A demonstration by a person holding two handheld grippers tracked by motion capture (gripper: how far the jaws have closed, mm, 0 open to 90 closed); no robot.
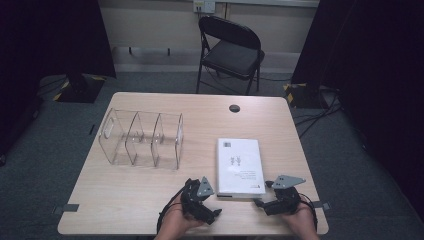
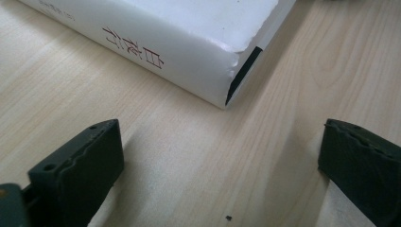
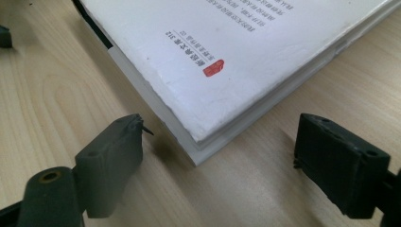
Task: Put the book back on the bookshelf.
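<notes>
Hand-held gripper (image 3: 217,156), right, wide open around book (image 3: 227,56) corner, untouching.

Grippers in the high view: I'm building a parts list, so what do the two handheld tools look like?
Both are black. The left gripper and right gripper each carry a grey three-cornered plate on top, and a black cable trails back from each. Up close, the jaw pads are dark blocks with wavy inner edges and small round holes. No sleeves show on the forearms.

book (image 2: 179,42): top edge of both gripper views cuts it off
cover print (image 1: 239,165): too small to read from above
forearms: cut off by the high view's bottom edge
</notes>
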